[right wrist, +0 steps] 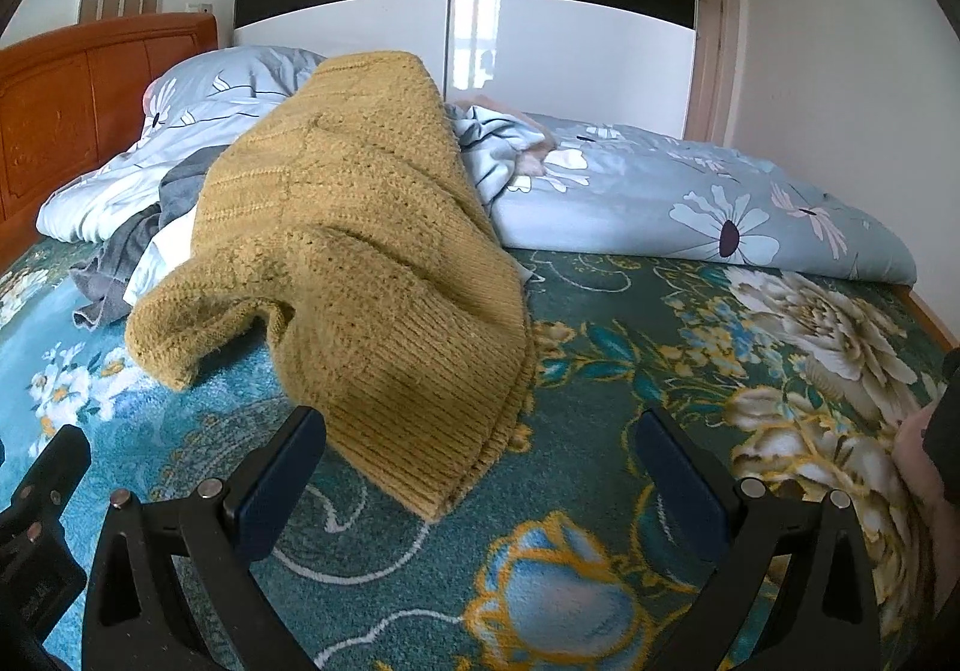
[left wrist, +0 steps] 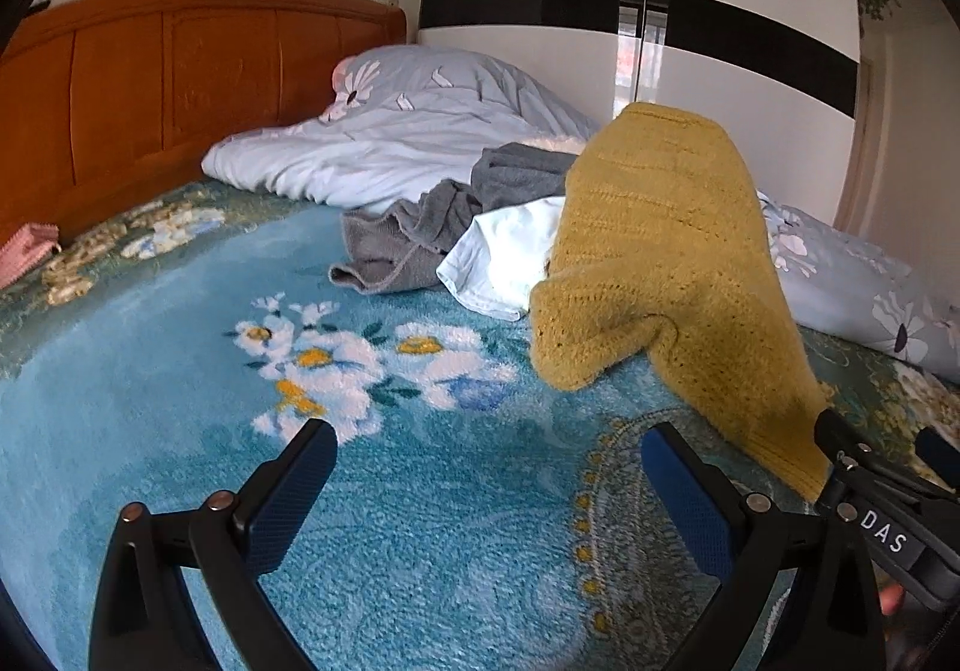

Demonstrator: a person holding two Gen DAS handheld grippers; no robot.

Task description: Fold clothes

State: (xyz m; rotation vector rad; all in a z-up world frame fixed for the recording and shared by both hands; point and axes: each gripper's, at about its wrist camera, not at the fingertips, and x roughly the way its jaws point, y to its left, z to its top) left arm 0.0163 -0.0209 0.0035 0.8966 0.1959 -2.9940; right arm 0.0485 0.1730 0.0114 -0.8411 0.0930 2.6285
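Note:
A mustard-yellow knitted sweater (left wrist: 654,251) (right wrist: 348,251) lies draped over a heap of clothes on the bed, its hem running down onto the blue floral blanket (left wrist: 420,521) (right wrist: 570,491). Under it lie a grey garment (left wrist: 432,227) (right wrist: 138,245) and a white one (left wrist: 510,257) (right wrist: 156,257). My left gripper (left wrist: 489,467) is open above bare blanket, left of the sweater's hem. My right gripper (right wrist: 480,455) is open too, with the hem's lowest corner lying on the blanket between its fingers, untouched by the pads. The right gripper's finger (left wrist: 840,443) shows at the left wrist view's right edge.
A pale blue flowered duvet (left wrist: 408,131) (right wrist: 690,191) is bunched along the far side of the bed. The wooden headboard (left wrist: 180,83) (right wrist: 72,101) stands at the left. A white wardrobe with a black band (right wrist: 468,23) rises behind. A pink item (left wrist: 24,251) lies by the headboard.

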